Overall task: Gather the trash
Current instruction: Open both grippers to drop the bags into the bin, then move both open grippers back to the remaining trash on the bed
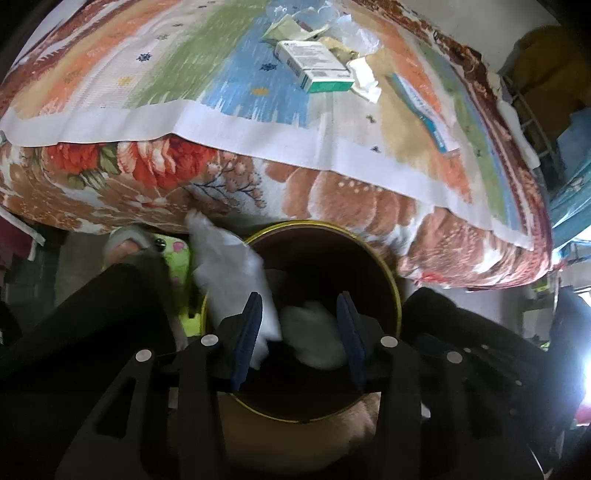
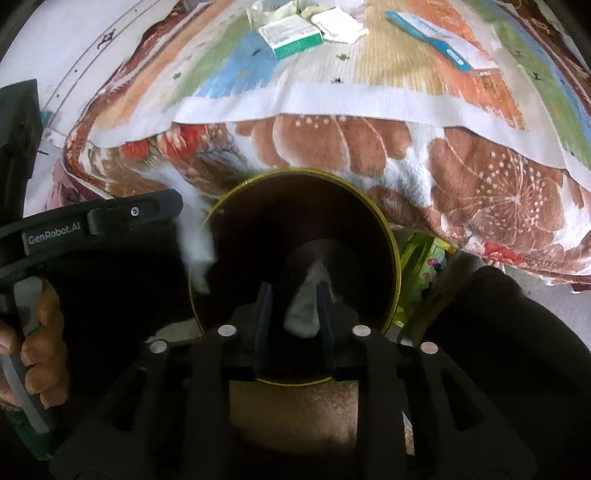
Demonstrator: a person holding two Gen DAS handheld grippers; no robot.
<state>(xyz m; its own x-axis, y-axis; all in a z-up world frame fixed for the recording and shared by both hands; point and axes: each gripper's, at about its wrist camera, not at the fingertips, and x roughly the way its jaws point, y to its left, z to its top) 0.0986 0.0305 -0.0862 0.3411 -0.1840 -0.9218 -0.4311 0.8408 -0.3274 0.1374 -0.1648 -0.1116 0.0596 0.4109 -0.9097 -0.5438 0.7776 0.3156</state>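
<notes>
We've got both grippers, left (image 1: 299, 325) and right (image 2: 293, 314), released over the bin (image 2: 391, 236) at frame centre, so let the white wads (image 1: 310, 332) fall clear inside before lifting.

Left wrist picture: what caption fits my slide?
Open left gripper drops white crumpled trash into the round bin beside the bed.

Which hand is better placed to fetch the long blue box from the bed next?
Probably the right gripper: the long blue box lies right of the green box, and the left gripper stands farther left.
</notes>
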